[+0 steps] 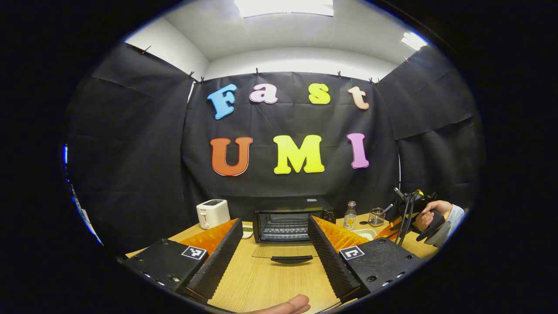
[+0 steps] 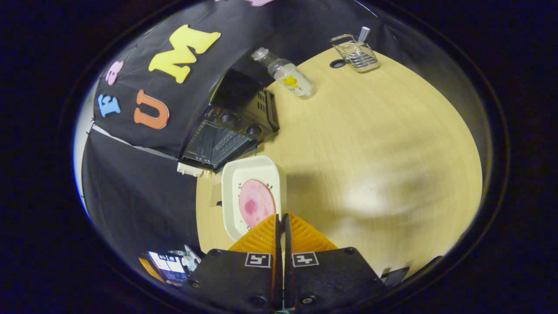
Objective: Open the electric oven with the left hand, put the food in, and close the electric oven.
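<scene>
The black electric oven (image 1: pixel 283 223) stands at the back of the wooden table with its glass door (image 1: pixel 285 252) folded down flat, handle toward me, and the wire rack inside showing. My left gripper (image 1: pixel 277 244) is open in front of the door, with nothing between its fingers. In the right gripper view, my right gripper (image 2: pixel 281 218) is shut on the near rim of a white dish (image 2: pixel 235 174) that carries a round pink slice of food (image 2: pixel 256 203). The dish sits just in front of the oven (image 2: pixel 231 126). The right gripper (image 1: pixel 414 209), held by a hand, is at the far right.
A white toaster (image 1: pixel 212 213) stands left of the oven. To its right are a clear bottle (image 1: pixel 349 216) (image 2: pixel 287 78) and a wire holder (image 1: pixel 376 216) (image 2: pixel 355 54). The table (image 2: pixel 370 144) is bare wood to the right of the dish. A thumb (image 1: pixel 290 305) shows at the bottom edge.
</scene>
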Tool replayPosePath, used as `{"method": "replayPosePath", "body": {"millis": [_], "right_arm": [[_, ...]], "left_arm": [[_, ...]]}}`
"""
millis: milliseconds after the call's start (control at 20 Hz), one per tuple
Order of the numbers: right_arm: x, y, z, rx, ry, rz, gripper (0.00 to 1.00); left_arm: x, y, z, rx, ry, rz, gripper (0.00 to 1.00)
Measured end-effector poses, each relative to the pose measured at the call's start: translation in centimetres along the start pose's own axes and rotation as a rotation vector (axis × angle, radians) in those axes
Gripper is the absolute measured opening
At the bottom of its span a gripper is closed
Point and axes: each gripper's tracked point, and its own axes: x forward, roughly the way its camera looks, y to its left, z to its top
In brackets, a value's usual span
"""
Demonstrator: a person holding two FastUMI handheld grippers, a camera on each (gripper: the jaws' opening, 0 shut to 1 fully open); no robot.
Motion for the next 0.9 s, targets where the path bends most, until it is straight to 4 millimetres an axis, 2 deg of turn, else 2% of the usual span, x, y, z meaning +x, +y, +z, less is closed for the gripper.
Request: {"method": "replayPosePath", "body": {"millis": [50,150,200,300,350,450,650,850,900], "right_arm": [[0.6,1.1,-0.1,-0.008,-0.003,-0.001,0.02],[2.0,2.6,-0.6,-0.036,0.000,-0.012,0.02],[2.8,3.3,-0.9,-0.045,0.010,-0.017,0.05],[4.3,5.0,-1.4,-0.043,0.030,-0.011,0.02],[5.0,5.8,-1.7,-0.038,0.037,-0.007,0.05],[6.6,7.3,-1.6,-0.009,0.022,0.004,0.02],[10.6,9.9,-0.7,0.113,-0.032,0.018,0.02],[14.3,12.6,1.7,0.209,-0.122,0.024,0.02],[15.1,13.4,2.4,0.237,-0.149,0.030,0.05]], "left_arm": [[-0.2,0.4,-0.4,0.004,0.000,0.002,0.95],[-0.5,1.2,-0.8,0.018,-0.006,0.013,0.95],[-0.8,1.7,-1.1,0.024,-0.002,0.018,0.95],[-1.0,2.5,-1.8,0.031,0.009,0.024,0.95],[-1.2,2.8,-2.0,0.029,0.012,0.023,0.95],[-1.3,3.5,-1.9,0.028,0.008,0.023,0.95],[-0.9,4.6,-2.4,0.047,0.010,0.019,0.95],[0.4,6.1,-3.3,0.064,0.027,0.043,0.95],[0.7,6.3,-3.7,0.051,0.034,0.044,0.95]]}}
